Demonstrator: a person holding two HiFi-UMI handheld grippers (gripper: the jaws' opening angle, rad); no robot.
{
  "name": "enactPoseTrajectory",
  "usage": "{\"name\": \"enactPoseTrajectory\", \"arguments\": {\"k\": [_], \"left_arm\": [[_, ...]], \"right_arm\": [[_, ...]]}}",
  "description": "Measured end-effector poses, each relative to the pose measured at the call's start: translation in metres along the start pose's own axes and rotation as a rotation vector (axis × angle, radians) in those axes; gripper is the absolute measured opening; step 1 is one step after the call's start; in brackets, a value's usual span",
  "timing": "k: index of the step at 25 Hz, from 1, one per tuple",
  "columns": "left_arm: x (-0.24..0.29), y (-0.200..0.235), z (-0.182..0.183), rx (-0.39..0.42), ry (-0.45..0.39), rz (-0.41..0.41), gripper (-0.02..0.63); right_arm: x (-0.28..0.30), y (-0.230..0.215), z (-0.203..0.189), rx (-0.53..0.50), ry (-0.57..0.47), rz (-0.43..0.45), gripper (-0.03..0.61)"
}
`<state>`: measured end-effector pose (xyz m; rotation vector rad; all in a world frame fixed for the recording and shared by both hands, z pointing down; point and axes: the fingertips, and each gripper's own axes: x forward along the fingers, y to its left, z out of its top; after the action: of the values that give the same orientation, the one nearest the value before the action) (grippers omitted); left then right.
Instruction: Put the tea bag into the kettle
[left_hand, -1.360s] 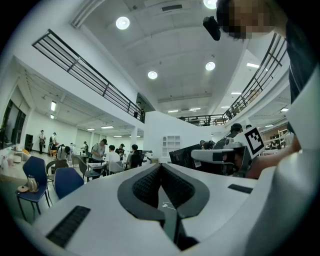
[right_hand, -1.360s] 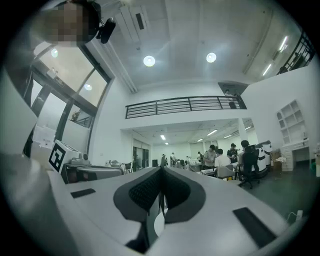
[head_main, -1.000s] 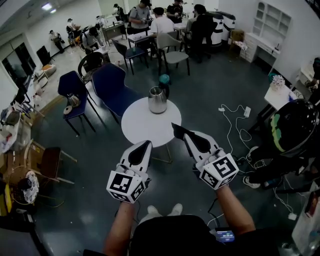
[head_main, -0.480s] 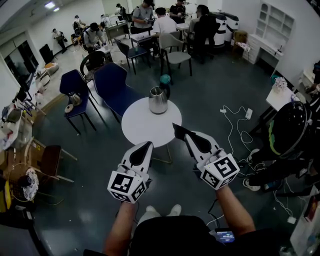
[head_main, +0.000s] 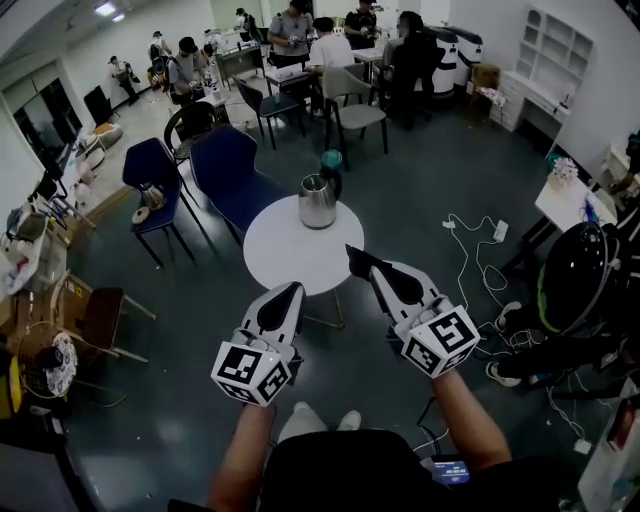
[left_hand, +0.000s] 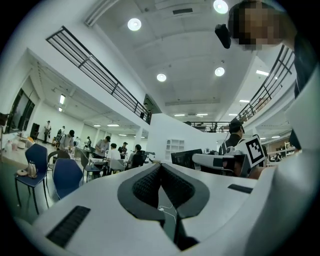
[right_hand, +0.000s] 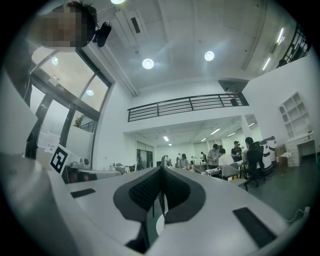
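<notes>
Round white tabletop (head_main: 285, 255) is standing just ahead. Left hand-held gripper (head_main: 290, 290) and right hand-held gripper (head_main: 352, 253) are hovering, jaws pressed together, a thin white thread (left_hand: 167, 207) showing in the left one's slit. Beyond them, the kettle (head_main: 317, 201) is sitting at the tabletop's far edge. I cannot make out a tea bag.

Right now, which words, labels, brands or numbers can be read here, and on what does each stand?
None can be read.
The black-and-white square markers on the left gripper and the right gripper are patterns, not words.
The shiny steel kettle on the round white table shows no legible label.
</notes>
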<state>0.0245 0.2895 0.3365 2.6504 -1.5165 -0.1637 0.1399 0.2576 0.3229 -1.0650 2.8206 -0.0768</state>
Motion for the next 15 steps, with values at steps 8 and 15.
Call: {"name": "enactPoseTrajectory", "arguments": {"k": [8, 15], "left_arm": [[-0.004, 0.009, -0.002, -0.009, 0.004, 0.018, 0.015], [-0.001, 0.017, -0.009, -0.007, 0.009, 0.016, 0.015]], "right_arm": [[0.006, 0.001, -0.004, 0.014, 0.005, 0.006, 0.018], [0.014, 0.001, -0.013, 0.021, 0.006, 0.012, 0.018]]}}
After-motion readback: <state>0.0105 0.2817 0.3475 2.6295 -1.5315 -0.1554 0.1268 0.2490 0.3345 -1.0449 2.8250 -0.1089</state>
